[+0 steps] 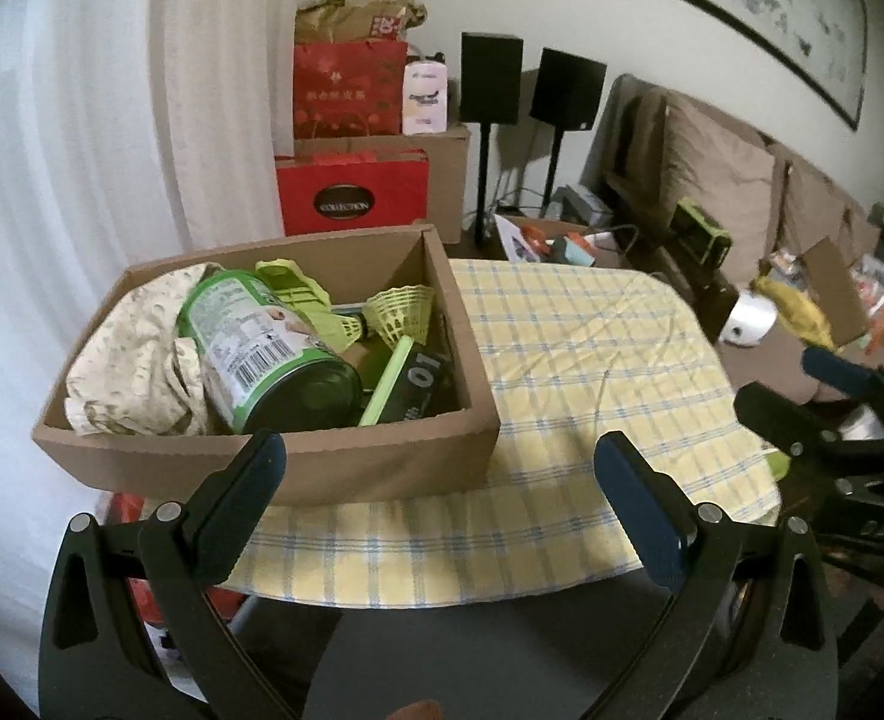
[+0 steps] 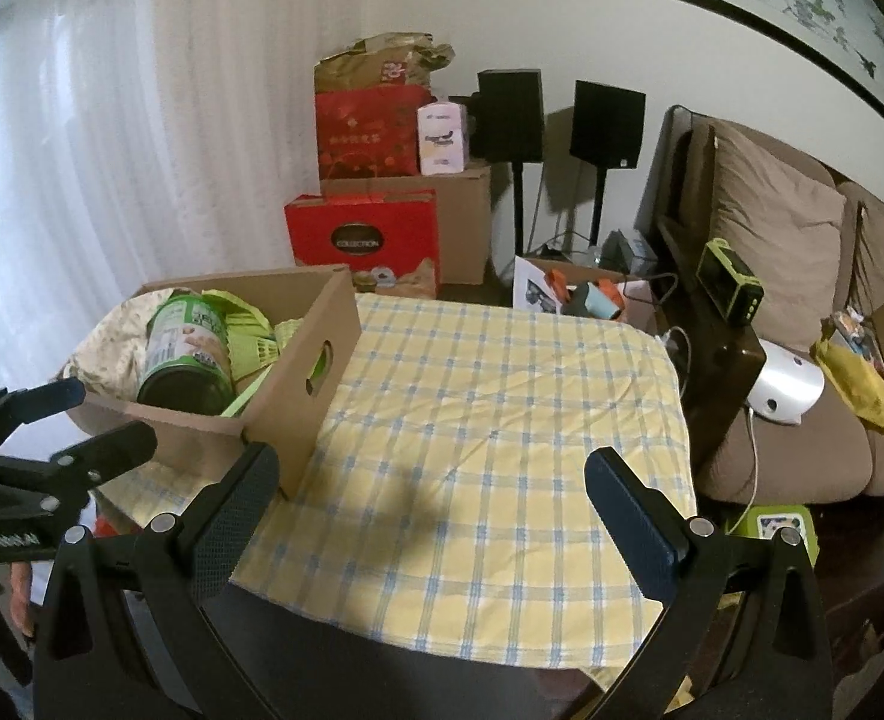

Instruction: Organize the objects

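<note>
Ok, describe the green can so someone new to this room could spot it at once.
Start at the table with the yellow checked cloth; a cardboard box sits at its left end. Inside, the green can lies on its side against a crumpled cloth. It is the only cylinder there, showing a white barcode label.

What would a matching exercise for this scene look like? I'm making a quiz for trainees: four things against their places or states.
Things:
1. green can
2. shuttlecock
3. patterned cloth
4. left tool

Places or states:
A. open, holding nothing, near the table's front edge
B. bunched at the left end of the cardboard box
C. lying on its side in the middle of the box
D. toward the right end of the box, by its far wall

Pairs: 1-C, 2-D, 3-B, 4-A
</note>
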`<state>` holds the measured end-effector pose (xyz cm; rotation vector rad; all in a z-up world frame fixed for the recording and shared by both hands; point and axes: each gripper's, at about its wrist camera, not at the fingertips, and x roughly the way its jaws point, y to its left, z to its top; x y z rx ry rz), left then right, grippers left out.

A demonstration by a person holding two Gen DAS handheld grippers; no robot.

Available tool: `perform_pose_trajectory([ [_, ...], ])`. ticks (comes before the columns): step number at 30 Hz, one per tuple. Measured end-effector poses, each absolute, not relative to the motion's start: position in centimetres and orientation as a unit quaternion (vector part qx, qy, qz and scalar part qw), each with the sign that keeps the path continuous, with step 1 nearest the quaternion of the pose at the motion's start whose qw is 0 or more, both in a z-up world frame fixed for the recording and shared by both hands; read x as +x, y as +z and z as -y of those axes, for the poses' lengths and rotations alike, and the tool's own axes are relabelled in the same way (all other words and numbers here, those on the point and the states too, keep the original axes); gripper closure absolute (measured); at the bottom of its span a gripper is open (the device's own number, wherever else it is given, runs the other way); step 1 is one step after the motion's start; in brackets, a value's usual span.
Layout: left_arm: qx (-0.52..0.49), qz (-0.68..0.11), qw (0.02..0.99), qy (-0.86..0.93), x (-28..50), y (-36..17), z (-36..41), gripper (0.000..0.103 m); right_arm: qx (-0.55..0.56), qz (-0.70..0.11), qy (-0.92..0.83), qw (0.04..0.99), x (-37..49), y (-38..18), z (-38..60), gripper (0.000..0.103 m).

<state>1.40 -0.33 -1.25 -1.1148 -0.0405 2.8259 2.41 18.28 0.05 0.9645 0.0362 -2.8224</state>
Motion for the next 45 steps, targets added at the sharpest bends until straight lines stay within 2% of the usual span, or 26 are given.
perform_pose_trajectory([
  [5,-0.397,0.009,0.062,0.916,1.4,-2.2,-0.6,0.0,0.321,-0.007,-0.944,0.072,3.0,-0.2,-18.5,0.0],
  [45,-0.369,0.027,0.048,0.928,2.7,-0.7,0.0,0.0,0.311,-0.005,-0.949,0.054,4.8,0.1,-19.4,0.0],
])
